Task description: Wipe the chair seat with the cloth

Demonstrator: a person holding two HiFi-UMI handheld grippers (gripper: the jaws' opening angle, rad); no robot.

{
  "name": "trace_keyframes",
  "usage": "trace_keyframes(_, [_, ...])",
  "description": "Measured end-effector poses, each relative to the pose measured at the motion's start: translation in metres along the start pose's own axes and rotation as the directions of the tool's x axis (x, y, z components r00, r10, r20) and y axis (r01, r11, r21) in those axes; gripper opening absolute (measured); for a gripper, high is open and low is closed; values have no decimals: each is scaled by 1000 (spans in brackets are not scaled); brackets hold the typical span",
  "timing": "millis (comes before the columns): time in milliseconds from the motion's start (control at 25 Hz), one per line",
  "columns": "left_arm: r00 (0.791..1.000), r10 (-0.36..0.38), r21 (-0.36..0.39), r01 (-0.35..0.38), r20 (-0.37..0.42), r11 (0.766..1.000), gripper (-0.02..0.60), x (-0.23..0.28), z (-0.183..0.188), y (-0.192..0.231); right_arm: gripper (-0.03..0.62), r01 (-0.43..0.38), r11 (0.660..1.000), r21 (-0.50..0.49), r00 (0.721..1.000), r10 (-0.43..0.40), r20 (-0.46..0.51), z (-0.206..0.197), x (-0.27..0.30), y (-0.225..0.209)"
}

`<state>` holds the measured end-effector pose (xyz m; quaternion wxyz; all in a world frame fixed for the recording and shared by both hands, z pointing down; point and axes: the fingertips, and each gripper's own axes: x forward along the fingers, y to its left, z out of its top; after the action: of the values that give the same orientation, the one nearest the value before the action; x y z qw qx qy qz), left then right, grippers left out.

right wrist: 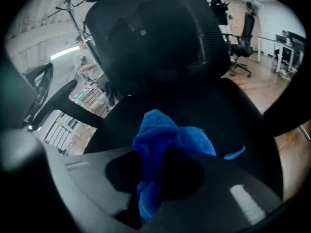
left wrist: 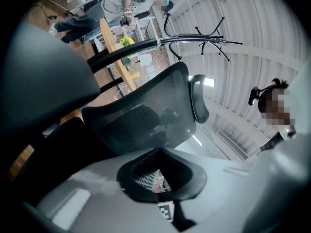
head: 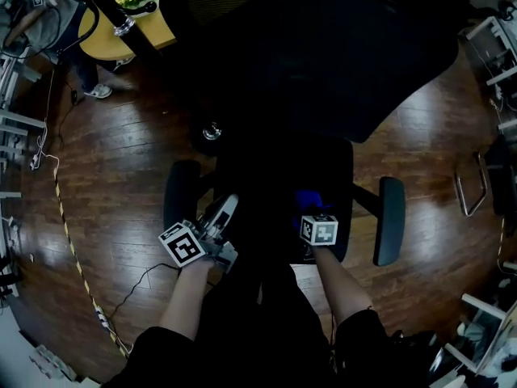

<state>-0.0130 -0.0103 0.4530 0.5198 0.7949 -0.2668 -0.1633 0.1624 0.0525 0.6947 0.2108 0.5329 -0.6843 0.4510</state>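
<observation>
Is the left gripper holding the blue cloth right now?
No, the left gripper has nothing between its jaws, while the blue cloth is clamped in the right gripper.

the head view looks steeply down from above the office chair (head: pixel 323 160), its backrest (head: pixel 323 55) toward the top of the frame and wooden floor (head: pixel 113 184) all round. the left gripper view sits low at the chair's left side, tilted up past an armrest (left wrist: pixel 43 81) close to the lens toward the mesh backrest and ceiling. the right gripper view sits close over the seat (right wrist: pixel 228 115), facing the backrest, with a blue cloth (right wrist: pixel 160 135) right at the lens. all three views share the backrest; both gripper views share the coat rack (left wrist: pixel 204 35); the head and left gripper views share the yellow table (head: pixel 149 31).
</observation>
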Motion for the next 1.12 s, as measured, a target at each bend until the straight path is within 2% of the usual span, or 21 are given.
trace_keyframes(120, [999, 2, -6, -2, 38, 1000, -12, -16, 6, -2, 67, -143, 988, -63, 989, 141, -35, 1, 34, 80])
trace_keyframes(320, [997, 7, -18, -6, 71, 1000, -12, -25, 16, -2, 67, -306, 950, -66, 949, 298, -99, -14, 76, 185])
trace_keyframes(440, [995, 3, -19, -1, 100, 1000, -12, -29, 24, -6, 67, -359, 931, -65, 925, 345, -158, -38, 86, 233])
trace_keyframes(560, [993, -8, -24, 11, 115, 1000, -12, -30, 25, -9, 67, -354, 932, -77, 924, 335, -185, -62, 87, 246])
trace_keyframes(680, [993, -8, -23, 11, 120, 1000, -12, -31, 27, -8, 67, -324, 943, -74, 940, 312, -139, -62, 88, 236])
trace_keyframes(800, [995, -8, -27, 11, 104, 1000, -12, -30, 23, -7, 67, -254, 965, -70, 963, 246, -108, -61, 83, 206])
trace_keyframes(960, [998, -4, -27, 5, 70, 1000, -12, -22, 15, -5, 67, -137, 990, -21, 988, 135, -78, -59, 66, 139])
trace_keyframes(1120, [999, -2, -23, 3, 49, 1000, -12, -9, 11, 1, 67, -28, 999, 25, 998, 30, -53, -54, 37, 61])
